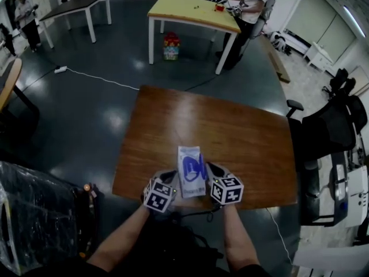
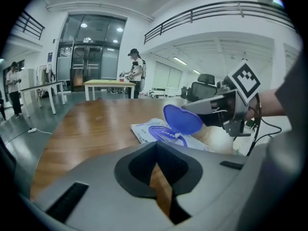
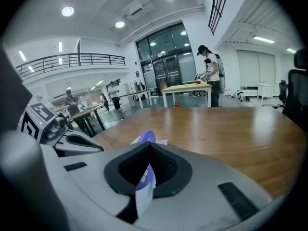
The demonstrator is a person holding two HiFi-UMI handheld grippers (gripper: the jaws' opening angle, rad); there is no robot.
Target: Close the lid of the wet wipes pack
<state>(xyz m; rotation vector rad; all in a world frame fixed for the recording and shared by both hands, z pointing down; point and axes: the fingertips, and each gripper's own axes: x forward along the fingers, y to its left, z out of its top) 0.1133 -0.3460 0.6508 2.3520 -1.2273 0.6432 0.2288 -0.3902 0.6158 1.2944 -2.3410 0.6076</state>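
Left gripper view: the raised lid is pinched by the right gripper, presumably for folding onto the wet wipes pack; the left gripper is pressed together, empty.

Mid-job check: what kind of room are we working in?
Likely an open lab or office hall: a yellow worktable stands across the floor, an office chair is nearby, and a mezzanine railing runs overhead.

Wooden bench lies bare far, left and right of the wipes pack at its near edge. Left tongs, jaws together, and right tongs, pinching the raised lid, crowd the pack's sides. A black office chair stands beside the bench's right edge.
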